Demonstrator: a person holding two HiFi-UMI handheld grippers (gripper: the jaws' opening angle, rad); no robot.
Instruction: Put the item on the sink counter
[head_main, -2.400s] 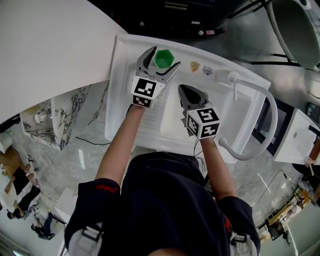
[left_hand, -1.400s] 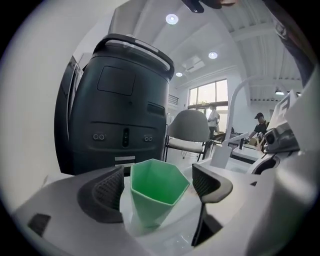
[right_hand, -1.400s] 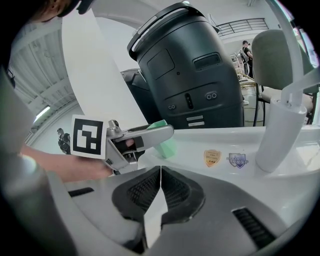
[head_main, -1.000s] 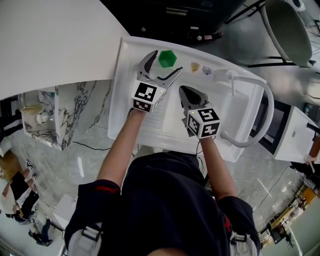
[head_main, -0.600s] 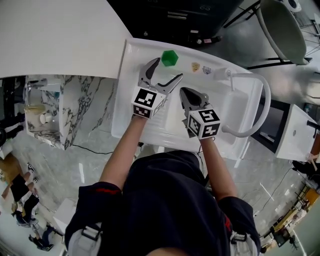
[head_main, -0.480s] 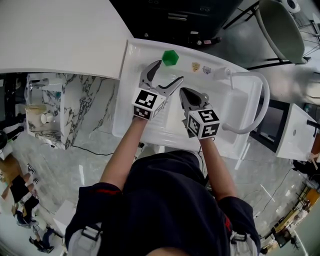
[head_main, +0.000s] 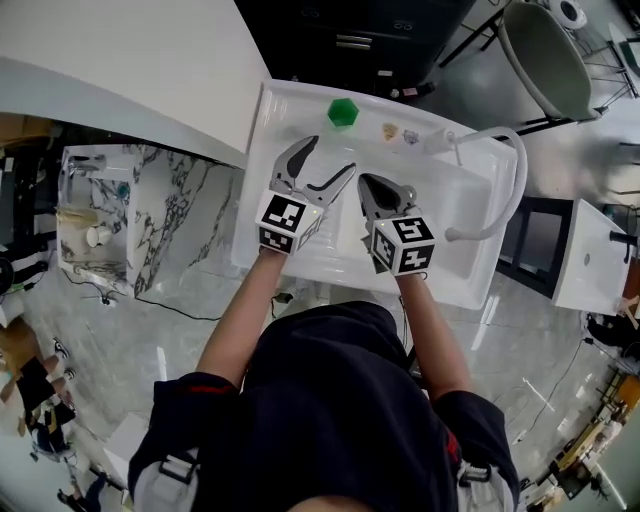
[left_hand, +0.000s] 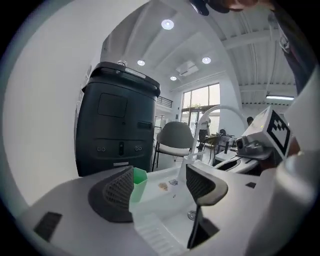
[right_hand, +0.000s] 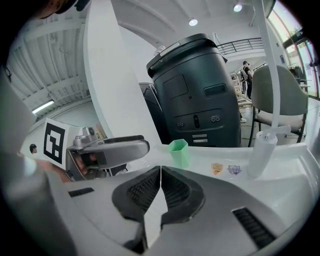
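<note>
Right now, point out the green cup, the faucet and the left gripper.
green cup (head_main: 343, 112), head view, its open top.
faucet (right_hand: 261, 150), right gripper view, its upright base.
left gripper (head_main: 331, 153), head view, midway between its fingertips; jaws closing, nothing between.

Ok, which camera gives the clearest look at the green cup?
The right gripper view: the green cup stands whole and unobstructed, seen side on. The head view shows the cup small, from above; in the left gripper view the cup is partly hidden behind a jaw.
</note>
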